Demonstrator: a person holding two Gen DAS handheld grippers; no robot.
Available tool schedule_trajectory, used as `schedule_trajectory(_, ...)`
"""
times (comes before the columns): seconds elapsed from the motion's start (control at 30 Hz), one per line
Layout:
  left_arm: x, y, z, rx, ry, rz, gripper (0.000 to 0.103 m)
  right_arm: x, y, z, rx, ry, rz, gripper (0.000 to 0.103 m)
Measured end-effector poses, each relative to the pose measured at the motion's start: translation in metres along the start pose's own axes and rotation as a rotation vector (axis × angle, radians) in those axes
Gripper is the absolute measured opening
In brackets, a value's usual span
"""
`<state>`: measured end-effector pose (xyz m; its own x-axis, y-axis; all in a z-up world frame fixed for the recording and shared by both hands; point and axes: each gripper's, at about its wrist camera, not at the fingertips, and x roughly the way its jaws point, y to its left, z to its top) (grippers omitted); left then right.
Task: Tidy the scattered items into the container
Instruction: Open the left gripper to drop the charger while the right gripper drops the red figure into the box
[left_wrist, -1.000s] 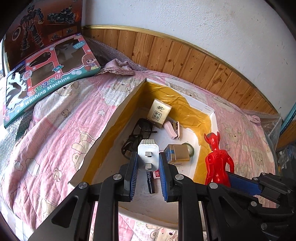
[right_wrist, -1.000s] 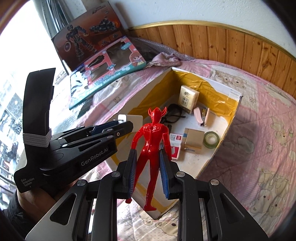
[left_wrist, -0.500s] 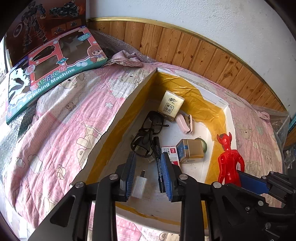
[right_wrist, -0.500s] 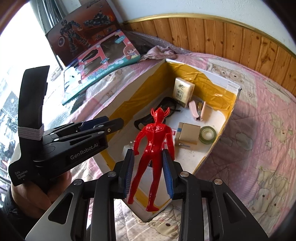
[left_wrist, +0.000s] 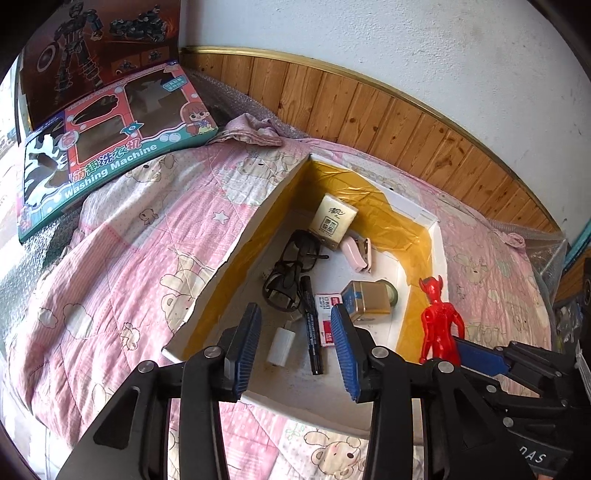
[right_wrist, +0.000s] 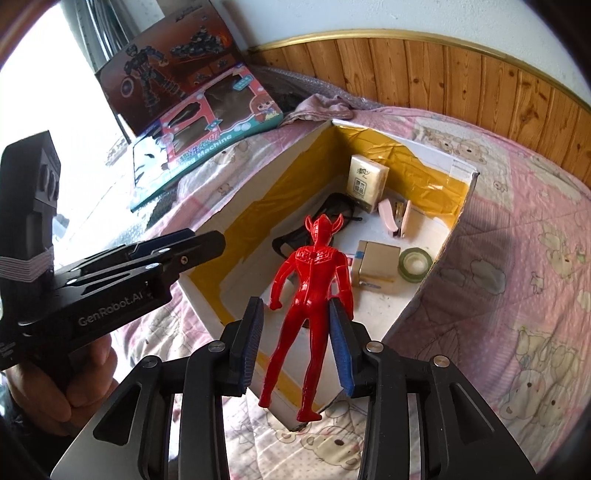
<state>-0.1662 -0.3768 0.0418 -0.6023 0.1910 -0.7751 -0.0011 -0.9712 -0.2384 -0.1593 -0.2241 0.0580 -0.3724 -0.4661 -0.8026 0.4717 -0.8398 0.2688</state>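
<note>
The right gripper (right_wrist: 297, 334) grasps a red hero figurine (right_wrist: 314, 291) at frame centre, poised for the cardboard box (right_wrist: 458, 225), while the left gripper (left_wrist: 295, 345), jaws released, hangs empty.

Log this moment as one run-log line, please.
left gripper: open, above box | white charger: lying in box | right gripper: red figure between jaws, grip unclear, over box edge

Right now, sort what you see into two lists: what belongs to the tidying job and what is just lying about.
Part of the job:
- red figure, between the right gripper fingers
- box
- white charger, below the open left gripper
- marker, glasses, tape roll, already inside

Just lying about:
- toy boxes
- pink quilt
- crumpled cloth
</note>
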Motion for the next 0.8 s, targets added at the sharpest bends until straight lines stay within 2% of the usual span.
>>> schedule_trajectory(0.1,-0.008,-0.008,0.001,-0.002,-0.011,-0.036,0.041,-0.003,0.003,-0.002,-0.014,-0.019,0.005,0.040)
schedule_trajectory(0.17,-0.015,-0.012,0.003,-0.004,-0.024,-0.063,0.041,-0.004,0.006,-0.003,-0.032,-0.028,-0.025,0.041)
schedule_trajectory(0.23,-0.019,-0.019,0.003,0.013,-0.034,-0.084,0.041,-0.014,0.008,-0.002,-0.035,-0.082,-0.022,0.042)
schedule_trajectory(0.27,-0.021,-0.022,0.003,0.024,-0.038,-0.086,0.042,-0.012,0.010,-0.001,-0.063,-0.084,-0.057,0.043)
schedule_trajectory(0.3,-0.021,-0.024,0.004,0.025,-0.039,-0.084,0.042,-0.007,0.005,0.001,-0.041,-0.047,-0.055,0.043)
schedule_trajectory(0.33,-0.021,-0.023,0.004,0.017,-0.036,-0.083,0.042,-0.006,-0.001,0.002,0.010,-0.029,-0.013,0.044)
schedule_trajectory(0.37,-0.020,-0.022,0.004,0.007,-0.033,-0.084,0.042,-0.009,0.000,0.001,0.003,-0.047,0.002,0.044)
schedule_trajectory(0.4,-0.020,-0.020,0.005,-0.002,-0.035,-0.084,0.042,-0.009,0.005,0.001,-0.042,-0.055,-0.026,0.044)
schedule_trajectory(0.43,-0.021,-0.018,0.005,-0.008,-0.039,-0.084,0.042,-0.005,0.005,0.001,-0.043,-0.031,-0.025,0.044)
schedule_trajectory(0.47,-0.022,-0.017,0.005,-0.012,-0.042,-0.086,0.042,-0.004,0.000,0.000,0.000,-0.021,0.013,0.044)
schedule_trajectory(0.5,-0.023,-0.016,0.006,-0.015,-0.043,-0.088,0.042,-0.006,0.002,0.000,-0.004,-0.041,0.014,0.044)
schedule_trajectory(0.57,-0.026,-0.016,0.006,-0.011,-0.052,-0.102,0.042,-0.004,0.011,-0.001,-0.073,-0.048,-0.047,0.044)
schedule_trajectory(0.8,-0.026,-0.019,0.006,0.010,-0.048,-0.108,0.042,-0.012,0.002,-0.006,0.006,-0.035,0.008,0.044)
